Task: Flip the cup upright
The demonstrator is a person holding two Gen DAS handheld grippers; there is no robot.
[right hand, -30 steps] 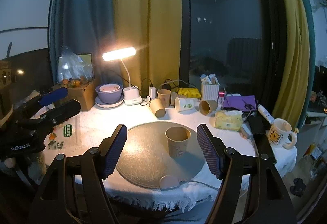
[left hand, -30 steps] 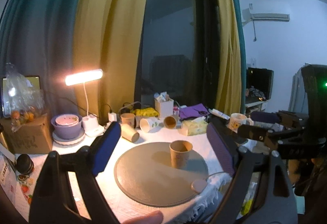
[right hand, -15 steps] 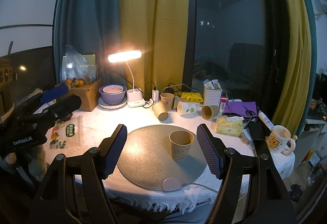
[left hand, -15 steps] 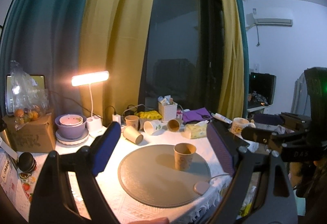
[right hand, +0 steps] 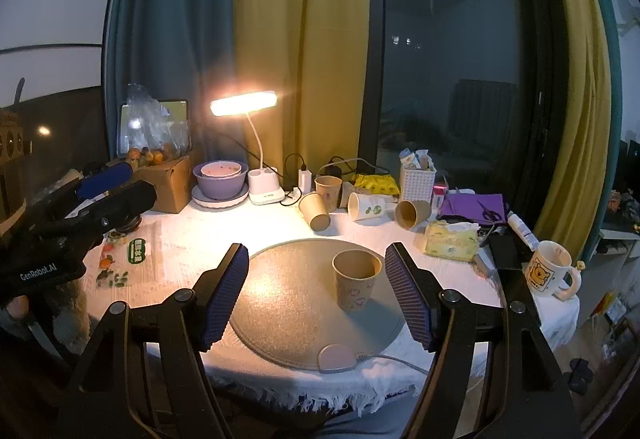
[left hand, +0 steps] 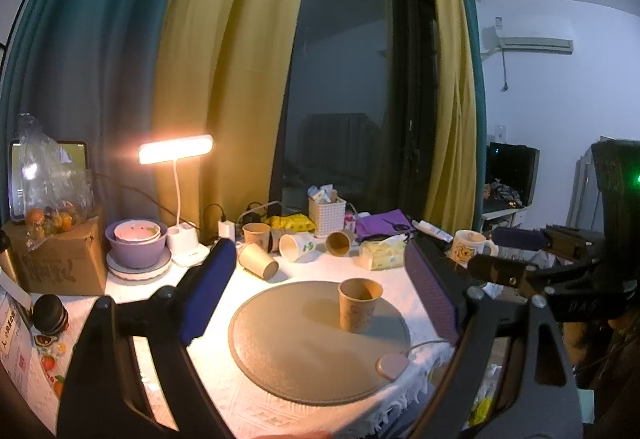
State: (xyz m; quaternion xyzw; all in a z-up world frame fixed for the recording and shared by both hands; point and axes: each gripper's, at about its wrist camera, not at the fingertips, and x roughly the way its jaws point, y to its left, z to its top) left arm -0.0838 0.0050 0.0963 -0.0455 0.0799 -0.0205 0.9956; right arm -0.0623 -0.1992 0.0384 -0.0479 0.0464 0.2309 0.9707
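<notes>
A brown paper cup (left hand: 359, 304) stands upright, mouth up, on the right part of a round grey mat (left hand: 304, 343); it also shows in the right wrist view (right hand: 356, 285) on the mat (right hand: 288, 303). My left gripper (left hand: 320, 295) is open and empty, held back above the table's near edge. My right gripper (right hand: 318, 295) is open and empty, also held back from the cup. Each gripper shows in the other's view, the right one (left hand: 520, 259) and the left one (right hand: 104, 191).
Behind the mat lie several paper cups (right hand: 316, 211), some on their sides, and a white cup (right hand: 366, 206). A lit desk lamp (right hand: 256, 151), purple bowl (right hand: 220, 179), cardboard box (right hand: 168, 183), tissue pack (right hand: 450, 239), yellow-print mug (right hand: 550, 271) and white basket (right hand: 418, 181) crowd the table.
Both grippers have drawn back and risen a little from the table; the cup stays upright on the mat.
</notes>
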